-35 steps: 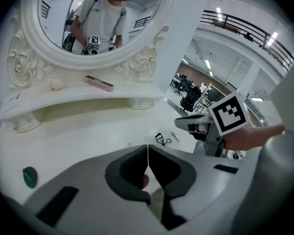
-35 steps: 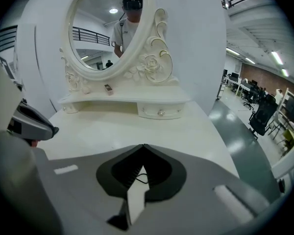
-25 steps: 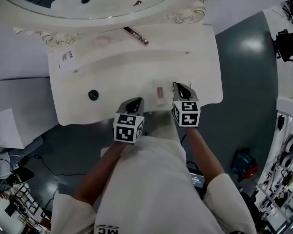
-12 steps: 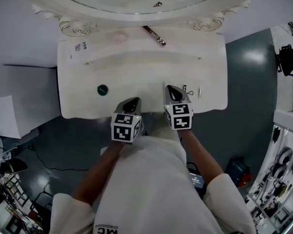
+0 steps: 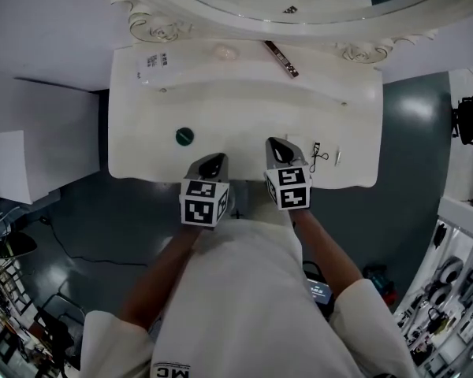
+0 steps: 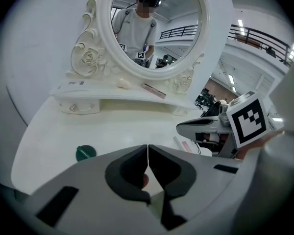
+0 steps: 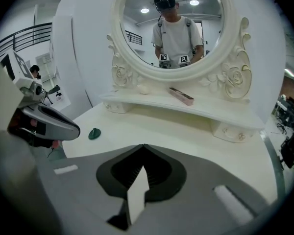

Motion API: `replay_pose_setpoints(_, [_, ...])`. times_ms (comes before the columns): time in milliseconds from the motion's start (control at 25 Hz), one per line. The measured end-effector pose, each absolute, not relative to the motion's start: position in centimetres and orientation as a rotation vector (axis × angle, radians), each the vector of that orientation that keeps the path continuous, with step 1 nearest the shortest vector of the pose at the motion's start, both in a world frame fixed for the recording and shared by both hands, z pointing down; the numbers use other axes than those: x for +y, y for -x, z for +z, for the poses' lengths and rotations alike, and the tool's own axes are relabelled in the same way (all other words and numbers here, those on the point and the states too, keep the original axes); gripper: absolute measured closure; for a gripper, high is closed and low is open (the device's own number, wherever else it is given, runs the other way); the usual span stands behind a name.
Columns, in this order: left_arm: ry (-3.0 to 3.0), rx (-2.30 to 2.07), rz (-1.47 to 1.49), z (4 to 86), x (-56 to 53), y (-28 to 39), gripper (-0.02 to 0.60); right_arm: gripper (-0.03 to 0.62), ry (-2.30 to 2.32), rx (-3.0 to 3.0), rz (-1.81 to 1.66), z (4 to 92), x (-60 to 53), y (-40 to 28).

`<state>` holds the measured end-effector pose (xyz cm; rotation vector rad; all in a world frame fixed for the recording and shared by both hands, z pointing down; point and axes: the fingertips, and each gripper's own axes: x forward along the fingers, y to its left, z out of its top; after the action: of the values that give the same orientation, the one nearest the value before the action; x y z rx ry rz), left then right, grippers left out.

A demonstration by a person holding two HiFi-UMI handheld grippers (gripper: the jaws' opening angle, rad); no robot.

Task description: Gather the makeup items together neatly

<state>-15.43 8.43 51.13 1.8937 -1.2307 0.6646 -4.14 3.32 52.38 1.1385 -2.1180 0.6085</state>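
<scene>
1. At the front edge of the white vanity table, a person is holding the left gripper and right gripper side by side, both jaws pressed together on nothing.
2. The makeup items are lying scattered: a green round piece to the left, a pink-labelled tube and a black wire tool just beside the right gripper, and a slim stick on the shelf.
3. Gathering is apparently only starting. Opening the right jaws before reaching, then taking the tube across its narrow width, is looking like the sound approach.
</scene>
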Motion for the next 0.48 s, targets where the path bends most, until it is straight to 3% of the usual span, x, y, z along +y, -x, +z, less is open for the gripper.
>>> replay_pose_setpoints(480, [-1.778, -1.362, 0.612, 52.1, 9.5, 21.6, 0.566, 0.592, -1.008, -2.173, 0.572, 53.2, 4.0, 10.3])
